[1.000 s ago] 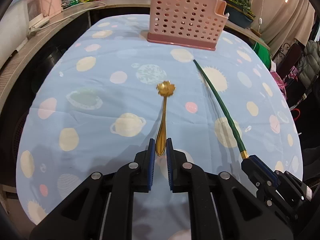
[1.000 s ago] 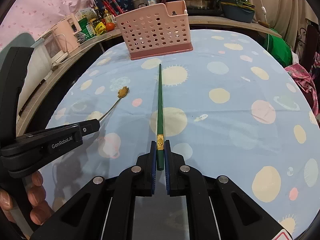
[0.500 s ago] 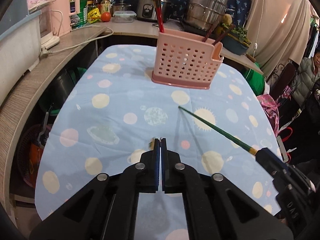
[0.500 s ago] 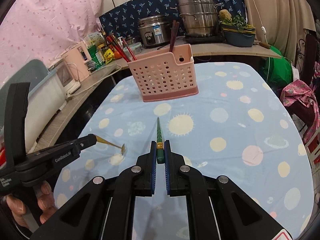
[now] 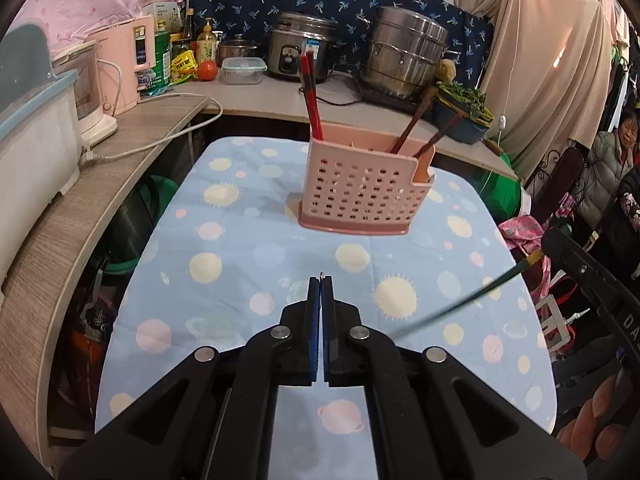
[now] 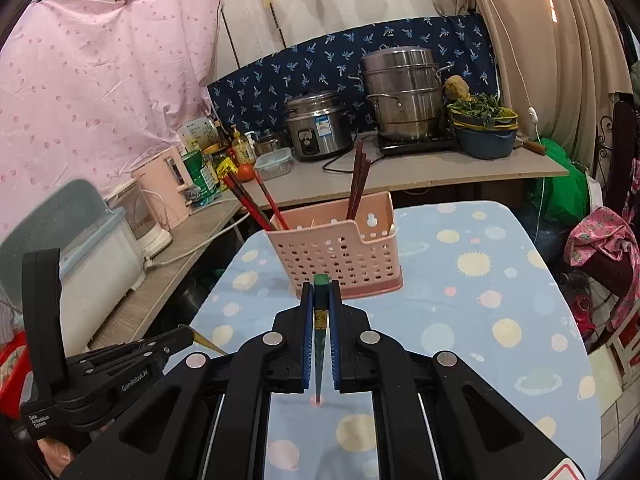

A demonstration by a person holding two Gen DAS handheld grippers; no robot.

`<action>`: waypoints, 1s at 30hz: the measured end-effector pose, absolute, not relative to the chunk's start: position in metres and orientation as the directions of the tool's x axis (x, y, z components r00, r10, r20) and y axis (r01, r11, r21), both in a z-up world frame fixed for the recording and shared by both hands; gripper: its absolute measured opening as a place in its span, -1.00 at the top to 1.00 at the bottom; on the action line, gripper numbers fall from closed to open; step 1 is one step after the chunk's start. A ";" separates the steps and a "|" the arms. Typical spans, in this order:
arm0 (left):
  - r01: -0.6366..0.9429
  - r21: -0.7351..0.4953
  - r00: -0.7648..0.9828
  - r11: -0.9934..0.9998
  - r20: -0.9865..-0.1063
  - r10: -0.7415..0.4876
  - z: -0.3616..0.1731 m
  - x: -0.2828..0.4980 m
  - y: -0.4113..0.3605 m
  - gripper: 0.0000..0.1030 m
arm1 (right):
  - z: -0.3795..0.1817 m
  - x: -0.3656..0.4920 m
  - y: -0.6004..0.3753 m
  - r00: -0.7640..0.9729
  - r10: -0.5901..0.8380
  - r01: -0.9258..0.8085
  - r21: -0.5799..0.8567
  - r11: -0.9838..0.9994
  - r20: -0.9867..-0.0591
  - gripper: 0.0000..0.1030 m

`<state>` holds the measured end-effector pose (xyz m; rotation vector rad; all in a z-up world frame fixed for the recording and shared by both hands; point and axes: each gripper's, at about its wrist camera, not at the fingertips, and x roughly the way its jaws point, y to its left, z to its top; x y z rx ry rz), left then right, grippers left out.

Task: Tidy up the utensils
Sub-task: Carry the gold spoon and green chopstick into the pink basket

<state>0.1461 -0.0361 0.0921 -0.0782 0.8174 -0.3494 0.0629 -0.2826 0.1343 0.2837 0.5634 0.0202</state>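
A pink perforated utensil basket (image 5: pixel 360 196) stands at the far end of the table with red and brown chopsticks in it; it also shows in the right wrist view (image 6: pixel 340 256). My left gripper (image 5: pixel 321 280) is shut on a gold spoon, whose handle shows in the right wrist view (image 6: pixel 208 344); in its own view the spoon is almost hidden between the pads. My right gripper (image 6: pixel 321 288) is shut on a green chopstick (image 6: pixel 320 344), held up with its tip pointing down; the chopstick also shows in the left wrist view (image 5: pixel 472 300). Both grippers are lifted above the table.
A blue cloth with planet prints (image 5: pixel 240 248) covers the table. A wooden counter (image 5: pixel 60 220) runs along the left and back with a rice cooker (image 5: pixel 300 48), a steel steamer pot (image 5: pixel 404 56), bottles and a pink kettle. A person sits at the far right.
Both grippers rose from the table, each carrying its utensil. The left gripper closed on the spoon. The green chopstick swung from lying flat to tip-down.
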 end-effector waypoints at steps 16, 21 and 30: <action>0.324 -0.283 0.711 0.903 -0.556 -0.430 0.192 0.227 -0.053 0.99 | 0.225 0.143 -0.325 0.942 0.046 0.077 0.350 0.933 -0.332 0.86; 0.333 -0.286 0.731 0.899 -0.524 -0.438 0.209 0.258 -0.064 0.99 | 0.244 0.172 -0.329 0.957 0.018 0.086 0.338 0.937 -0.291 0.86; 0.319 -0.281 0.712 0.905 -0.559 -0.424 0.193 0.297 -0.084 0.99 | 0.248 0.220 -0.345 0.959 -0.028 0.124 0.330 0.936 -0.281 0.86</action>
